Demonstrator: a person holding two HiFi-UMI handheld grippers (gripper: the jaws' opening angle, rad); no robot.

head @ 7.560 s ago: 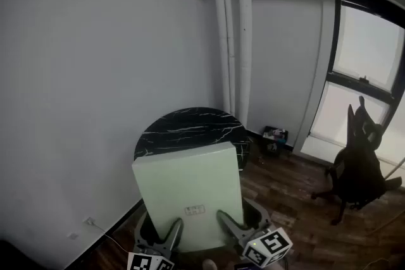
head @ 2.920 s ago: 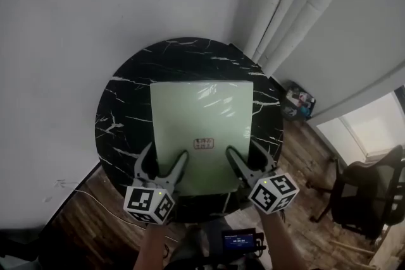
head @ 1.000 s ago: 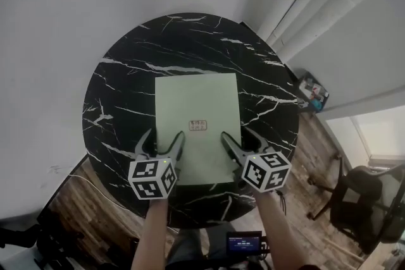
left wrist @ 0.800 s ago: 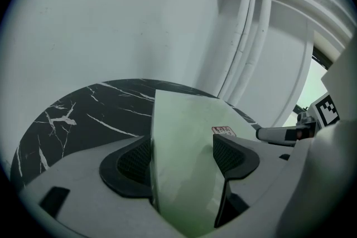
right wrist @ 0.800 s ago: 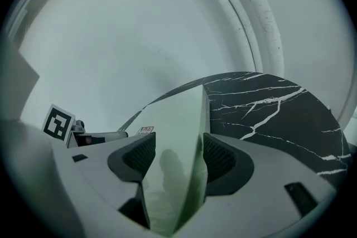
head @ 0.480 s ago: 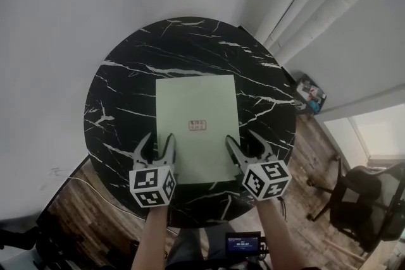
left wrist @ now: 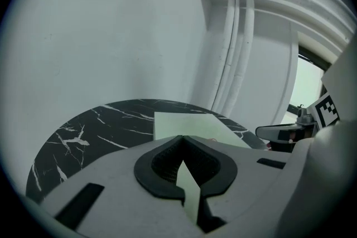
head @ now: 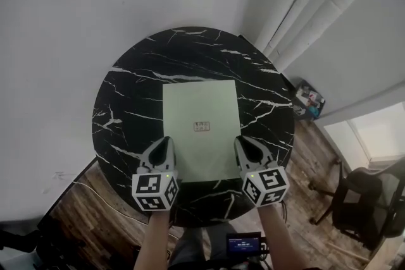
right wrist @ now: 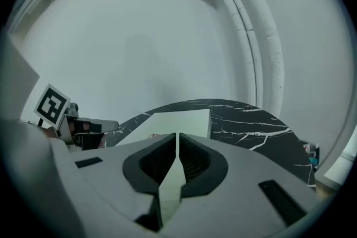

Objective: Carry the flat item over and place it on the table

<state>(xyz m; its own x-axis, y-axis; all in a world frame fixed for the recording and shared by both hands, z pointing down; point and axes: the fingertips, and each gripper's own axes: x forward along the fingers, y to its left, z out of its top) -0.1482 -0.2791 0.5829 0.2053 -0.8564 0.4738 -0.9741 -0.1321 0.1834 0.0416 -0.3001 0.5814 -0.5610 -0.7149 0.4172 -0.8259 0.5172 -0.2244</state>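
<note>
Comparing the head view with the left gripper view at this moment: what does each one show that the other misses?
Only the head view: the wooden floor, a black chair and the person's forearms. Only the left gripper view: the left gripper's ribbed fingers closed together, empty. Both: the pale green flat item lying on the black marble table, and the white pipes.

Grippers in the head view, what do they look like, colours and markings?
The left gripper and right gripper are both light grey plastic, tapering to a point. Each carries a white cube printed with black square markers, and the jaws are lined with black ribbed pads. The forearms behind show no sleeves.
</note>
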